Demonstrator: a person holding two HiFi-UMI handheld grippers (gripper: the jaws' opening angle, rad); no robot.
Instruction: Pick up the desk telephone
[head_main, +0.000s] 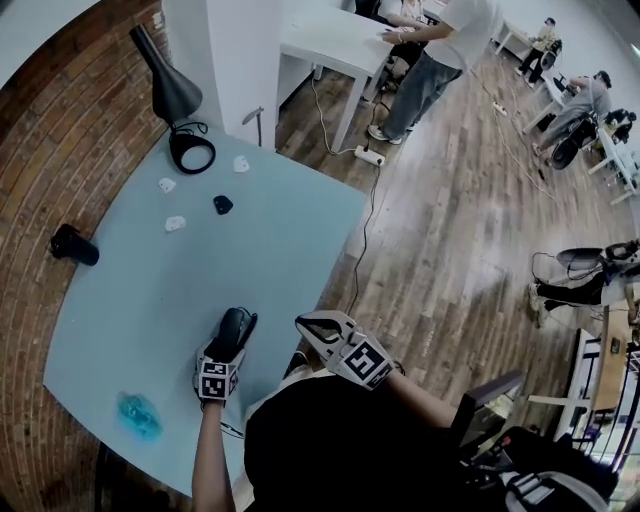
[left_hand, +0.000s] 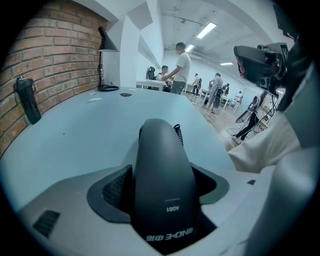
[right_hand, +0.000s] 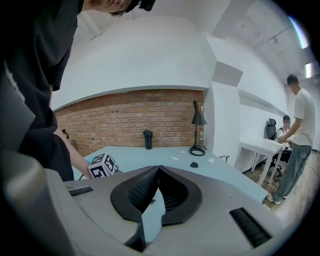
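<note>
Pale blue table (head_main: 200, 280) beside a brick wall, mostly bare in the head view. Near its front edge the left gripper (head_main: 228, 350) clamps the black telephone handset (head_main: 238, 322); the right gripper (head_main: 305, 325) hangs at the table's rim, just beside. Left gripper view: the handset fills the jaws, with open tabletop ahead. Right gripper view: jaws pressed together, nothing between.

Handset (left_hand: 162, 185) lower end cut off, left gripper view; white bits (head_main: 167, 184) on table (head_main: 280, 250) too small.

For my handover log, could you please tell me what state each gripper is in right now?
Left gripper: shut on the black plastic telephone handset.
Right gripper: shut, jaws together, empty.
</note>
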